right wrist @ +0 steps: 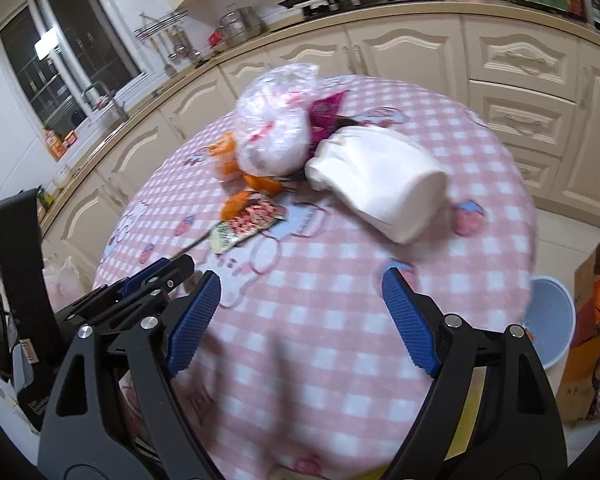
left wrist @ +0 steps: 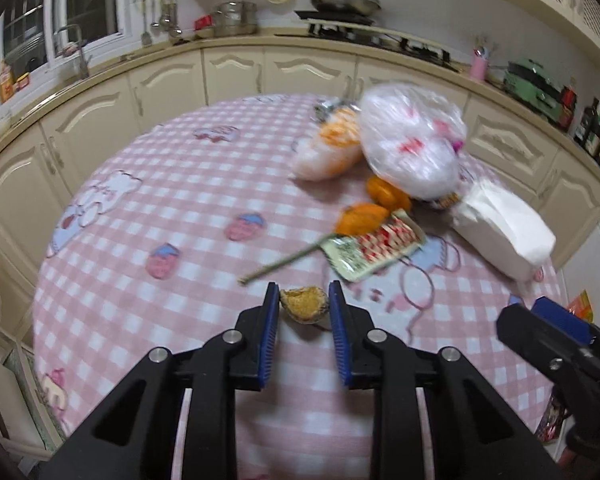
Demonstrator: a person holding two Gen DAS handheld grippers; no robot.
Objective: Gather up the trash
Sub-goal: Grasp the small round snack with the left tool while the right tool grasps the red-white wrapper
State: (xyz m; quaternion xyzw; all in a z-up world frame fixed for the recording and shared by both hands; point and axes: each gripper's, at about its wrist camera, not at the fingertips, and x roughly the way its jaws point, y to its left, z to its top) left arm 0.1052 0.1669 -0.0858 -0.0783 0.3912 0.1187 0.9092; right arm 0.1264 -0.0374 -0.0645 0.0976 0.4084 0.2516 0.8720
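Note:
My left gripper (left wrist: 304, 300) is shut on a brown fruit scrap (left wrist: 303, 303), held just above the pink checked tablecloth (left wrist: 180, 208). Ahead lie a thin green stem (left wrist: 282, 262), a red and green wrapper (left wrist: 374, 248), orange peels (left wrist: 360, 218) and a crumpled clear plastic bag (left wrist: 414, 144). My right gripper (right wrist: 302, 284) is open and empty over the cloth (right wrist: 340, 300). In the right wrist view the wrapper (right wrist: 246, 226), the peels (right wrist: 238, 204) and the plastic bag (right wrist: 274, 136) lie further ahead. The left gripper (right wrist: 156, 276) shows at the left there.
A white tissue pack (left wrist: 504, 230) lies right of the trash, also in the right wrist view (right wrist: 380, 184). A pale blue bin (right wrist: 550, 316) stands on the floor at the table's right edge, by cardboard boxes (right wrist: 596, 280). Cream cabinets (left wrist: 236, 68) run behind the table.

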